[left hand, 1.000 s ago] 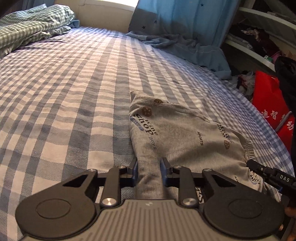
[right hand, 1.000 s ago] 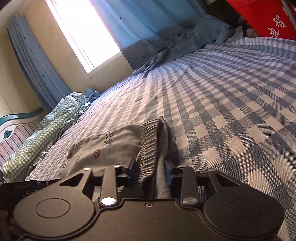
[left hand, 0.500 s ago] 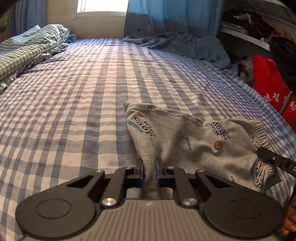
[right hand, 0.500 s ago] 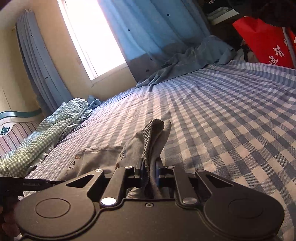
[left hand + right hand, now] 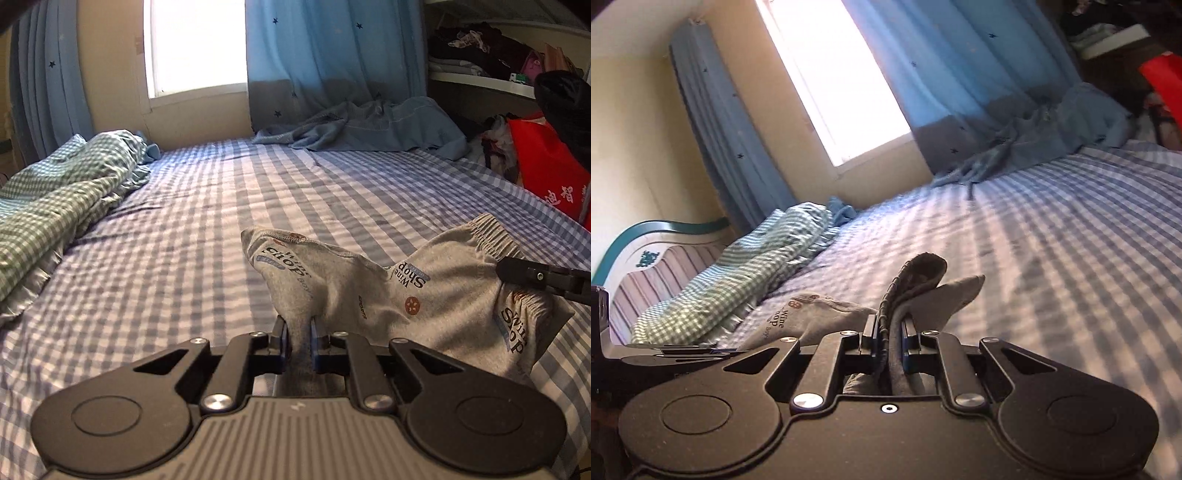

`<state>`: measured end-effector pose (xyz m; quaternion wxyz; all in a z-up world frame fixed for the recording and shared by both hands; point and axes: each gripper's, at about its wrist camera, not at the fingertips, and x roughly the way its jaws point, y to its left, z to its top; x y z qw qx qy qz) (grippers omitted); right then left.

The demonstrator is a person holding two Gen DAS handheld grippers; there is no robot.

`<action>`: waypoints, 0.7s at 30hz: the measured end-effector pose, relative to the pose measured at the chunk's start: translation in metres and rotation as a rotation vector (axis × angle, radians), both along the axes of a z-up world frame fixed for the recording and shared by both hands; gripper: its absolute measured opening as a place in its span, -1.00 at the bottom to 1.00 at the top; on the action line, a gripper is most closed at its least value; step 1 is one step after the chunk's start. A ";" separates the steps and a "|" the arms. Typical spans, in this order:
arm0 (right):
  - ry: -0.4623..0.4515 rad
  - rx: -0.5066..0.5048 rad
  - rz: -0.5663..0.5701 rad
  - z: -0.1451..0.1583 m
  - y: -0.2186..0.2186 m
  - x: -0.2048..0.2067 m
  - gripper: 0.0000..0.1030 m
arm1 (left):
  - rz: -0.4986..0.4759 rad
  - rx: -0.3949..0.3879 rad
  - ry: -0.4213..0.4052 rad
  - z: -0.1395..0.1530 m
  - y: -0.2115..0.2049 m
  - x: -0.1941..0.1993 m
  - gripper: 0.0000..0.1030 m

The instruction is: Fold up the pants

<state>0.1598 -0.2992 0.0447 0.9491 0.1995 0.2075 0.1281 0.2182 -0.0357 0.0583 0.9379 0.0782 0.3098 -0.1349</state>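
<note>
Clearly mid-fold. Left tongs at 6 o'clock in the left wrist view, pinched narrow on a fold of the grey pants, cloth squeezed between both pads. Right tongs likewise at 6 o'clock in their own view, clamped narrow on the ribbed waistband, which sticks up past the tips toward 12. Seen also from the left wrist as a dark bar entering at 3 o'clock, gripping the elastic edge.

Pants slung between the two grips, near edge raised off the bed, middle sagging, far hem at roughly 12 o'clock of the left tongs seemingly resting on the checked sheet. Cannot tell whether any fold has been laid already.

Step in hand, by judgement: near edge lifted, ready to be carried over. Next move calls for both grips travelling together toward 12 o'clock, keeping the span taut so the cloth does not bunch, then lowering the raised edge onto the far hem, edges matched, before letting go. Uneven pace between hands likely to skew the fold.

Further off: green checked blanket at 9 to 10 o'clock, blue cloth heaped at 1 o'clock under the curtain, red bag at 2 o'clock, window at 11.
</note>
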 end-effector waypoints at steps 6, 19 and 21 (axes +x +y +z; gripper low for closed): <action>-0.088 -0.037 0.112 0.019 0.061 0.083 -0.77 | 0.131 0.025 -0.101 0.025 0.057 0.043 -0.76; 0.122 -0.078 0.197 -0.055 0.152 0.173 -0.77 | 0.332 -0.028 0.104 -0.058 0.164 0.094 -0.76; 0.144 -0.054 0.183 -0.063 0.145 0.169 -0.77 | 0.334 -0.046 0.108 -0.068 0.171 0.087 -0.75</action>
